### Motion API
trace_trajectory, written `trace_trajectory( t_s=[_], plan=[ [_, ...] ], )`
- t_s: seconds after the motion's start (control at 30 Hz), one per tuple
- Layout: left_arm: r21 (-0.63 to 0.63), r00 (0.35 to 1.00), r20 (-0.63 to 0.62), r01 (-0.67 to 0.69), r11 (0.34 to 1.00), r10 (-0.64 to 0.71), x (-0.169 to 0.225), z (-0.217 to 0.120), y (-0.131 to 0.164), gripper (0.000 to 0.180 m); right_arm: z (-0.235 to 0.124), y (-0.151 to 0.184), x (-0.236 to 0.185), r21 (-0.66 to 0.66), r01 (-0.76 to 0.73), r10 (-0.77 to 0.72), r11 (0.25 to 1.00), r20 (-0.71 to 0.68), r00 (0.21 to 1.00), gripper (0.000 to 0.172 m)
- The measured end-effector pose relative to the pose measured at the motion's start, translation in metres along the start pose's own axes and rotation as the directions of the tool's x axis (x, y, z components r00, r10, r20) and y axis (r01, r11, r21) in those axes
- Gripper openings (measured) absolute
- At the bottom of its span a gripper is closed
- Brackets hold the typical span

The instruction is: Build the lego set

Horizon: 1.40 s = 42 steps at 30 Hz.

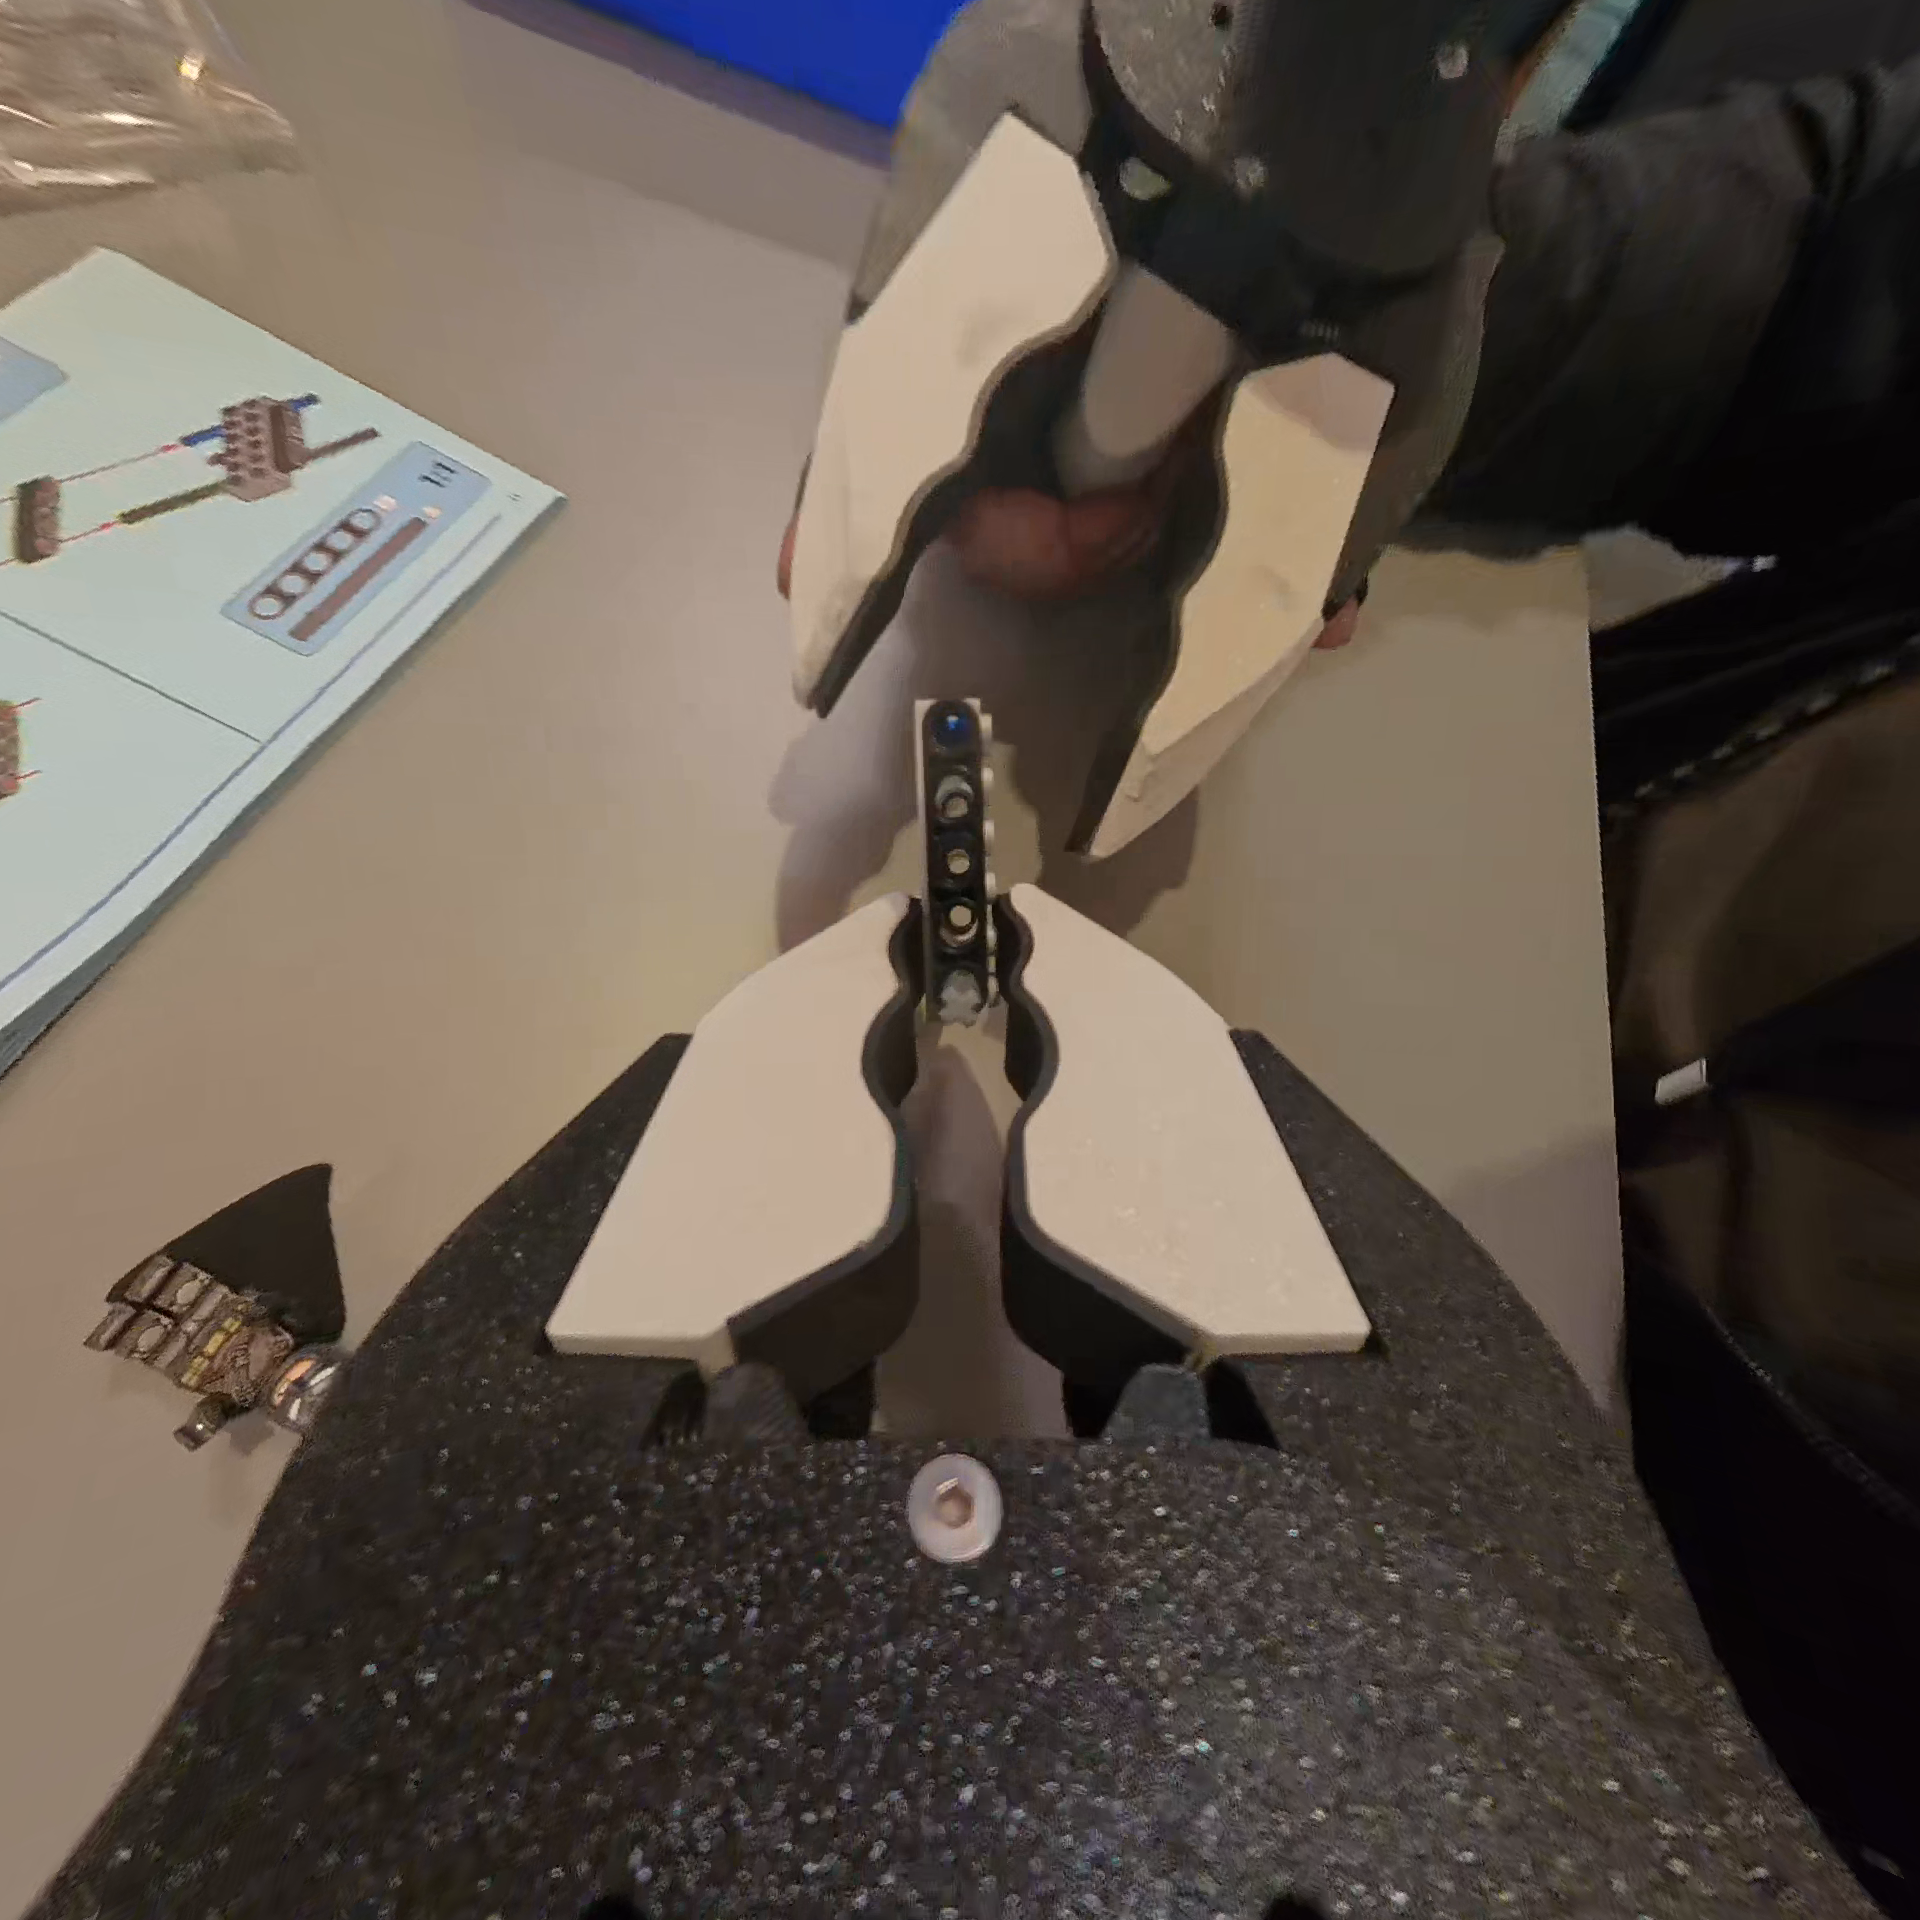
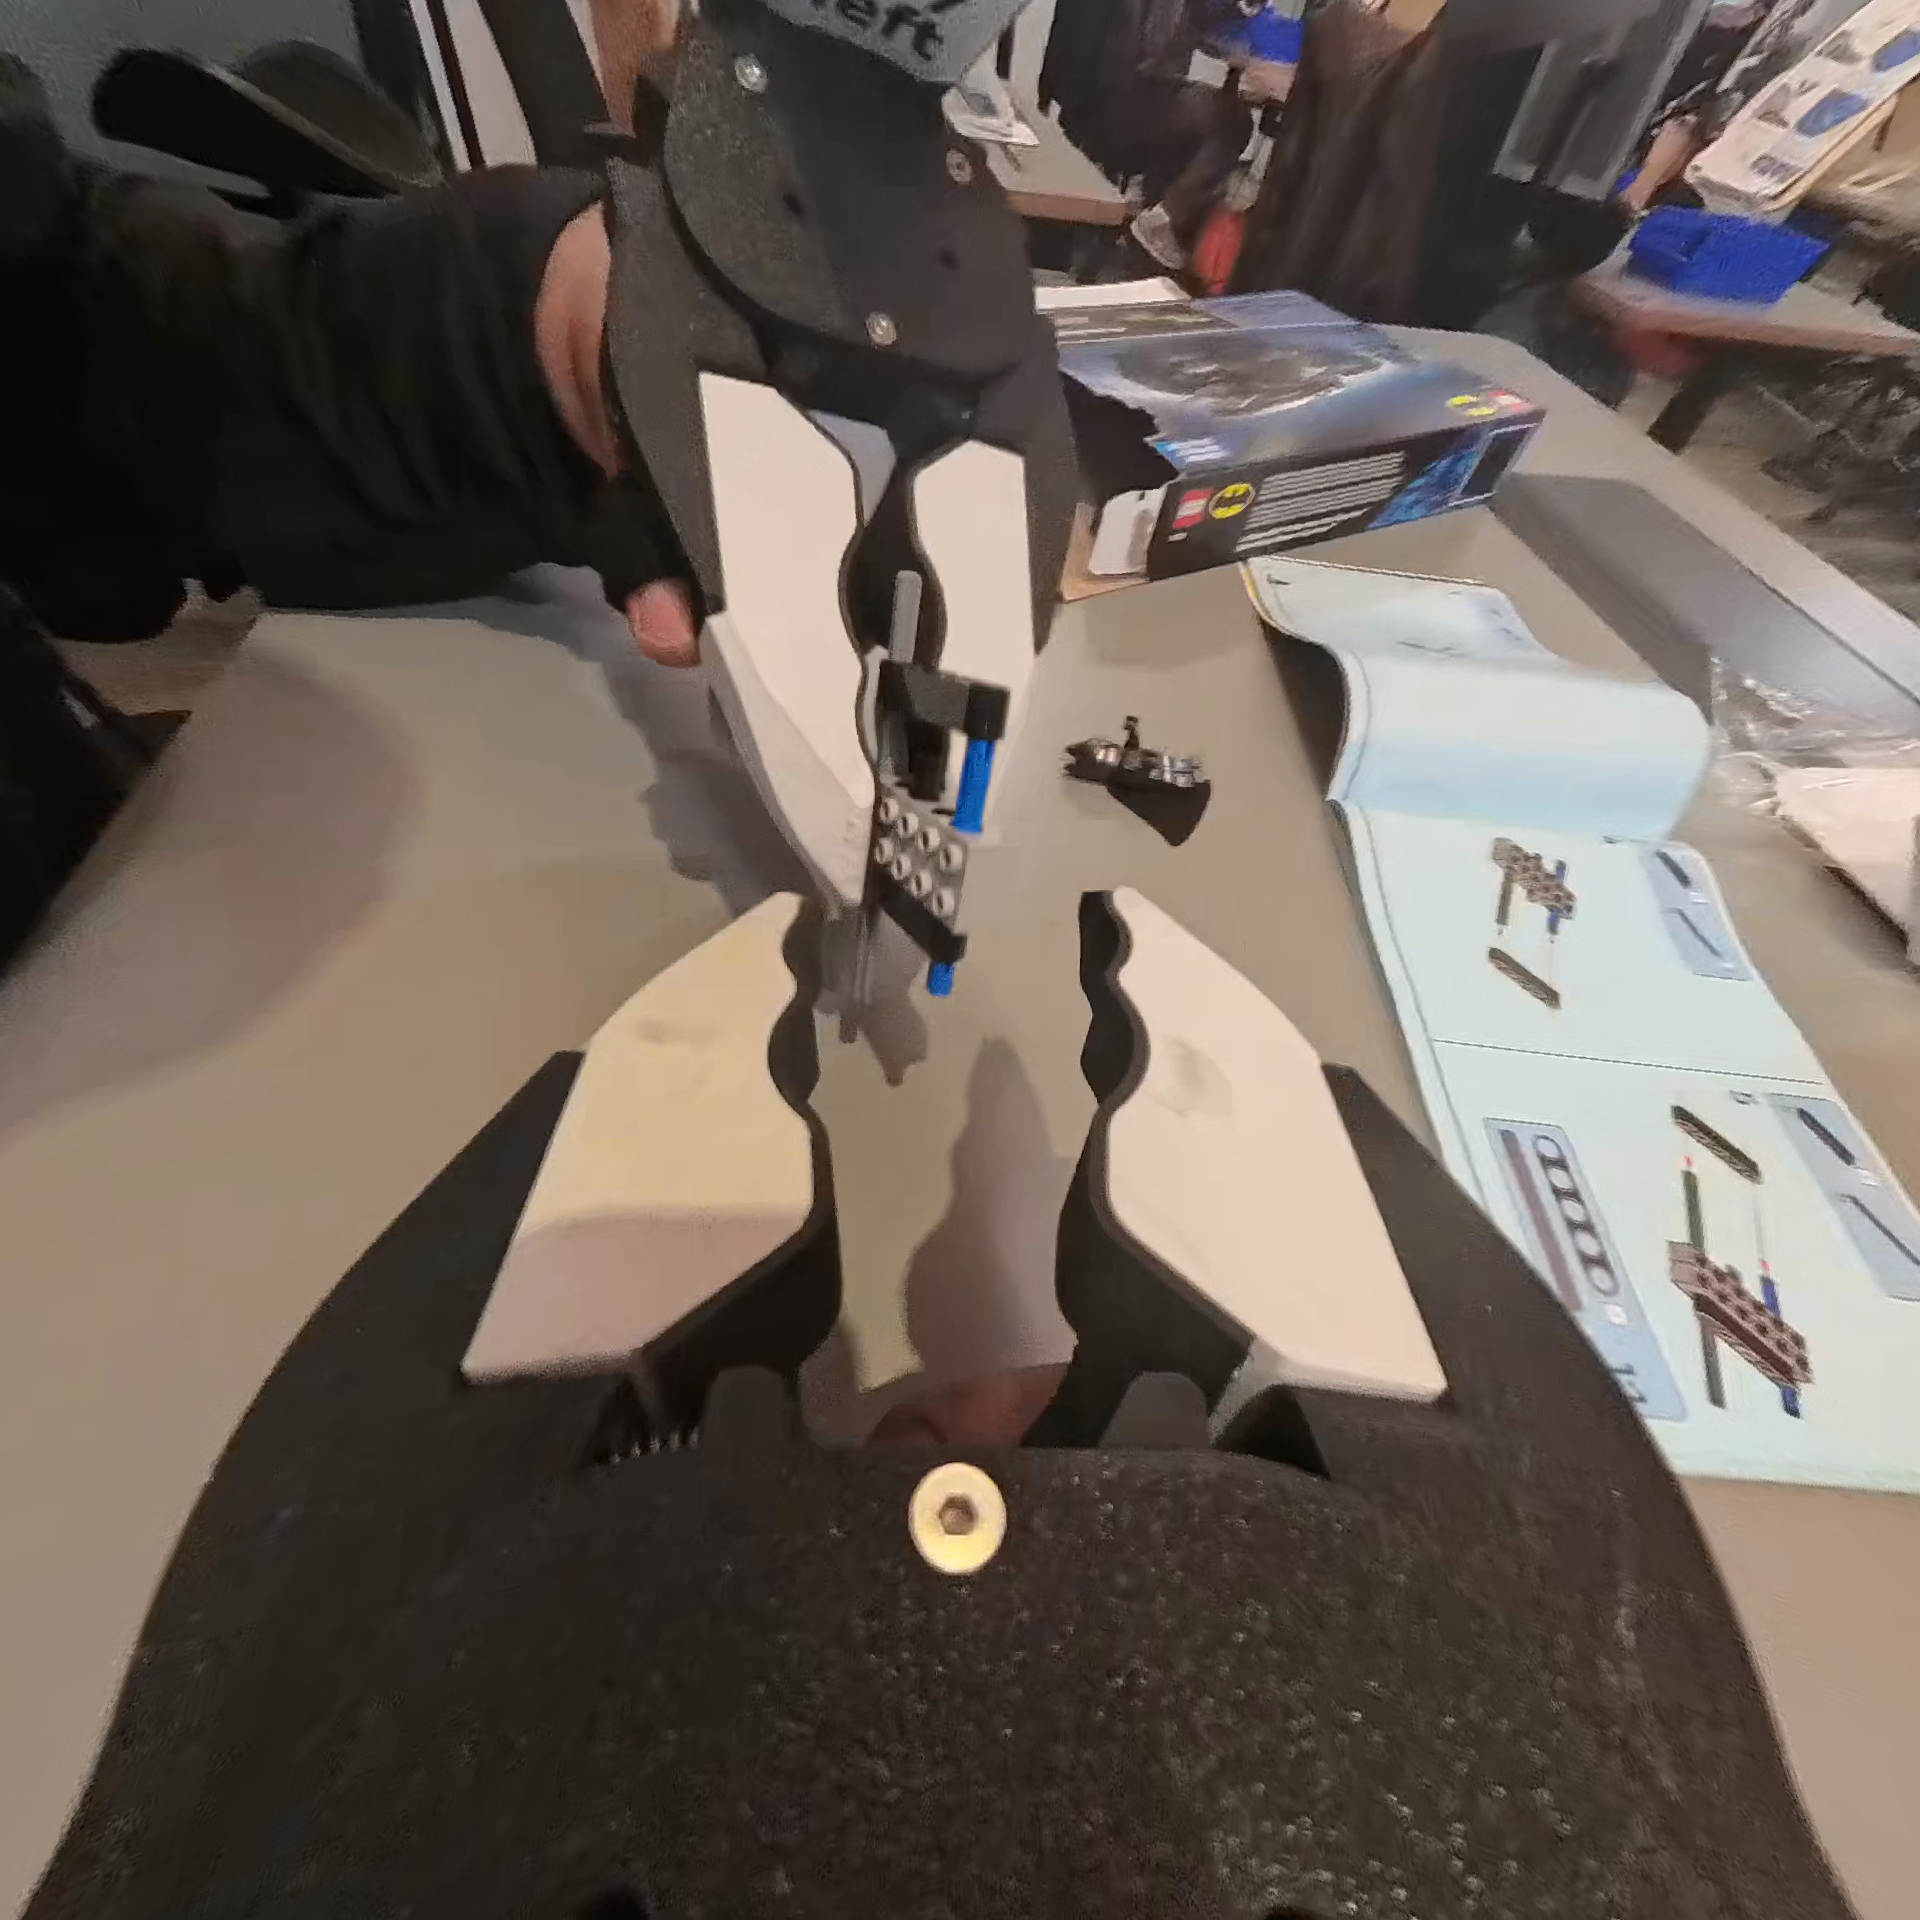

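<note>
A small brick assembly (image 1: 958, 878) of black beams, a grey studded plate and blue pins is clamped between the pads of the left hand-held gripper (image 1: 958, 935), which is closed on its lower end; the assembly sticks out forward past the fingertips, above the beige surface (image 1: 582, 831). In the right wrist view the same assembly (image 2: 920, 831) is seen held in the air, with a thin grey axle running along it. The right hand-held gripper (image 2: 940, 935) is held open, its pads well apart and touching nothing, and it is nearest to the assembly's free end. An open instruction booklet (image 2: 1558, 935) lies on the surface, with a small dark cluster of pieces (image 2: 1143, 779) near it. A printed cardboard box (image 2: 1299, 447) lies farther back. A clear plastic bag (image 1: 125, 94) is seen at the surface's far corner.
</note>
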<state>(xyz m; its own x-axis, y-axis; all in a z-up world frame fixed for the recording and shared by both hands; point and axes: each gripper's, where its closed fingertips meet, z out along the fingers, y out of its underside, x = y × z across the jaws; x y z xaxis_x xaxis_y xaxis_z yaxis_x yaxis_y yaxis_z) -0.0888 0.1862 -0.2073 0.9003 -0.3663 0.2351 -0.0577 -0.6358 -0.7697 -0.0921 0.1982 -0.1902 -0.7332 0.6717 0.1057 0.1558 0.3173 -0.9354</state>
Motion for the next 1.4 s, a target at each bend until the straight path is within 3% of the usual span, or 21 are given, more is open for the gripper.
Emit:
trace_trajectory(
  t_s=[0.17, 0.23, 0.33, 0.67, 0.87, 1.13, 1.23, 1.3, 1.4],
  plan=[
    [-0.086, 0.997, -0.026, -0.072, 0.994, 0.070, 0.011, 0.007, 0.012, 0.012, 0.005, 0.003, -0.013, -0.037, 0.012, -0.010, 0.999, 0.055, 0.998, 0.035],
    [-0.098, 0.996, -0.028, -0.083, 0.992, 0.081, 0.012, 0.009, 0.013, 0.012, 0.006, 0.005, -0.015, -0.048, 0.026, -0.023, 0.999, 0.063, 0.998, 0.022],
    [-0.086, 0.996, -0.014, -0.085, 0.993, 0.084, 0.010, 0.008, 0.012, 0.012, 0.006, 0.005, -0.014, -0.048, 0.018, -0.015, 0.999, 0.059, 0.998, 0.018],
    [0.140, 0.998, -0.060, 0.023, 0.990, -0.015, 0.002, 0.000, -0.014, 0.025, -0.008, -0.015, 0.004, 0.127, -0.115, 0.112, 0.985, 0.028, 0.993, 0.013],
    [0.293, 0.993, -0.113, 0.077, 0.953, -0.045, 0.001, -0.003, -0.032, 0.021, -0.015, -0.024, 0.009, 0.223, -0.208, 0.197, 0.953, 0.071, 0.978, 0.013],
    [0.407, 0.969, -0.234, 0.171, 0.898, -0.078, 0.007, -0.006, -0.044, 0.016, -0.018, -0.030, 0.008, 0.268, -0.200, 0.188, 0.943, 0.070, 0.980, 0.013],
    [0.397, 0.968, -0.240, 0.163, 0.903, -0.070, 0.009, -0.006, -0.043, 0.013, -0.020, -0.029, 0.011, 0.259, -0.119, 0.122, 0.959, 0.006, 0.993, 0.016],
    [0.379, 0.974, -0.215, 0.151, 0.913, -0.072, 0.007, -0.005, -0.041, 0.012, -0.021, -0.025, 0.016, 0.216, 0.025, -0.003, 0.976, -0.097, 0.995, 0.023],
    [0.348, 0.985, -0.161, 0.116, 0.930, -0.063, 0.002, -0.003, -0.036, 0.012, -0.028, -0.023, 0.023, 0.120, 0.284, -0.247, 0.951, -0.256, 0.935, 0.036]
  ],
)
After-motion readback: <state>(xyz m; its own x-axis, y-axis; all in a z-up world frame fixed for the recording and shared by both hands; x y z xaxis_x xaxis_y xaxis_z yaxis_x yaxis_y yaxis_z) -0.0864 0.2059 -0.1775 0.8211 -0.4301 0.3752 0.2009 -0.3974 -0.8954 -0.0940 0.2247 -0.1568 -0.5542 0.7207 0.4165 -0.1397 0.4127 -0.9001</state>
